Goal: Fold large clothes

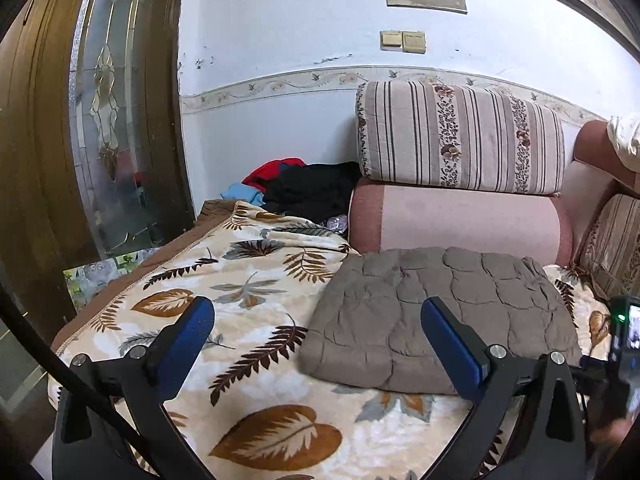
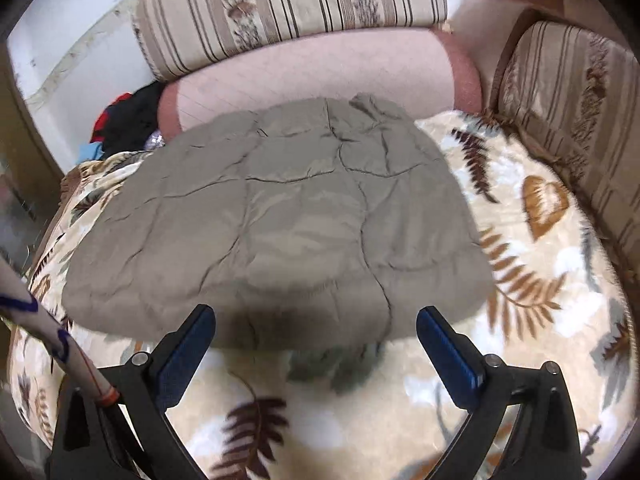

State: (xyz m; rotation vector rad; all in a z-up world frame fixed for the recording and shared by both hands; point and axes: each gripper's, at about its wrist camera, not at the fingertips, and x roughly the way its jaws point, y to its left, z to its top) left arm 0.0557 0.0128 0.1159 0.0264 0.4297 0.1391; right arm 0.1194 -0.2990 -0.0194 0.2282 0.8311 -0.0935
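1. Left gripper (image 1: 318, 334), blue-padded, jaws spread wide and empty, hovers over the leaf-patterned cream fleece blanket (image 1: 240, 280) on the sofa.
2. Right gripper (image 2: 316, 336), likewise wide and empty, hangs just near of the garment.
3. Folded grey-brown quilted padded jacket (image 2: 280, 220) lies flat on the blanket, its far edge beside the pink sofa cushion (image 2: 320, 72).
4. Striped floral cushion (image 1: 460, 140) sits above; dark crumpled clothes (image 1: 312, 192) lie far left.

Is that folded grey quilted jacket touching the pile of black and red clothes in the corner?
Apart. The left wrist view shows leaf-print blanket between the grey quilted jacket and the clothes pile.
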